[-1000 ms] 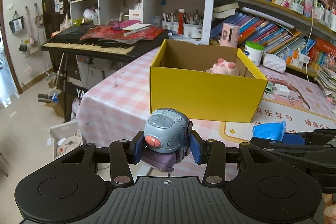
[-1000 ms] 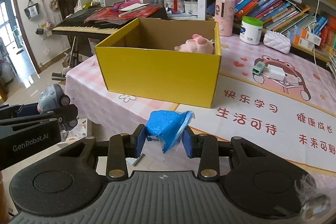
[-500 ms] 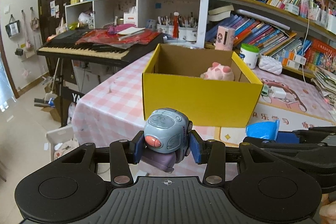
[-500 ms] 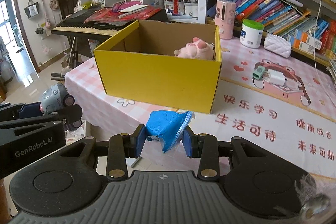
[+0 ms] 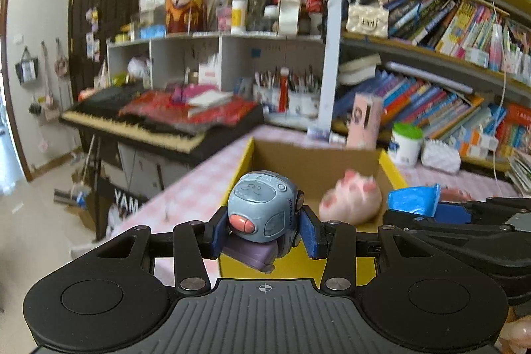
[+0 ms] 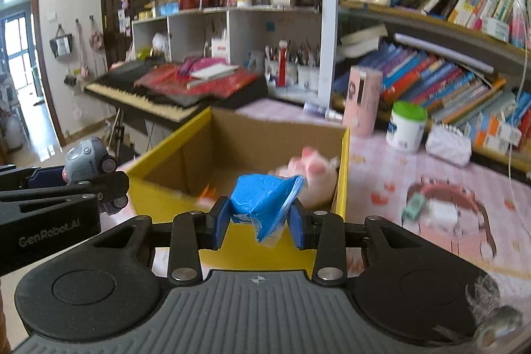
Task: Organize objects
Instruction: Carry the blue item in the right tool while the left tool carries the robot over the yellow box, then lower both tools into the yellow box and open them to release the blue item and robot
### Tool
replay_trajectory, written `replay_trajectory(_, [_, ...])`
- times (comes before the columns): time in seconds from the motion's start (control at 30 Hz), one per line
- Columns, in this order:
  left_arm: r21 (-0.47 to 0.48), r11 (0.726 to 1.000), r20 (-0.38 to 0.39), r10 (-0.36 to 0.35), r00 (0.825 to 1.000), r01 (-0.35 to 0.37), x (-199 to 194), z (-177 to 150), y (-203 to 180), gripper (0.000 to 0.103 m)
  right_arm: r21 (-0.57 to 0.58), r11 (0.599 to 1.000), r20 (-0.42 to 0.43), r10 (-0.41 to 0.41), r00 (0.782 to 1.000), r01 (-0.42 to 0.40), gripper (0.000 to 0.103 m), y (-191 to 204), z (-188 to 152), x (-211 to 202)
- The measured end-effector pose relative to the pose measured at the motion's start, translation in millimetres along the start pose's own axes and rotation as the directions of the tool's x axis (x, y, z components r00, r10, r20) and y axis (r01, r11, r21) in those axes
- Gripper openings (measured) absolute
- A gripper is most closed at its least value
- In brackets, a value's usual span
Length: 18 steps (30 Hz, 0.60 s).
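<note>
The left gripper (image 5: 265, 229) is clamped on a rounded grey-blue plastic toy truck (image 5: 262, 209) with a pink button, just before the near wall of the open yellow cardboard box (image 5: 345, 267). Right of it, the right gripper (image 6: 259, 221) pinches a crinkly blue plastic bag (image 6: 265, 201) above the box's near rim, with a soft pink pig toy (image 6: 312, 178) lying ahead inside against the right wall.

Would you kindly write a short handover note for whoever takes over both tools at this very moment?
Left tool: shut on the grey toy car, held at the near wall of the yellow box.
Right tool: shut on the blue bag, also at the box's near edge.
Done: a pink plush pig already lies inside the box, at its right side.
Left: carry both items over the opening and release them. A charger lies on the mat to the right; it may need sorting too.
</note>
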<state>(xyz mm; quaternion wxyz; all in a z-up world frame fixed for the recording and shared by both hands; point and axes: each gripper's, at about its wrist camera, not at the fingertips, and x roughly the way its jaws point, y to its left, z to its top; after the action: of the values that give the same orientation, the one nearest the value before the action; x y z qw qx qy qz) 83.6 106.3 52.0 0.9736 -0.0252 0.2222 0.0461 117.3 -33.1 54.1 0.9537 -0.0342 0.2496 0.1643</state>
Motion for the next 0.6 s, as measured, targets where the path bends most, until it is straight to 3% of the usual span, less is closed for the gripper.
replay_trajectory(0.2, [0.011,0.999,0.01,0.03,0.999,-0.031,36,18,-13,0.043,-0.026,0.999,-0.005,0.032,0.999,-0.032,0.035,-18,25,44])
replay_trajectory(0.6, [0.05,0.993,-0.104,0.116,0.988,-0.111,89,15,-29,0.043,-0.053,0.992,-0.152,0.108,0.982,-0.117,0.035,-37,21,115])
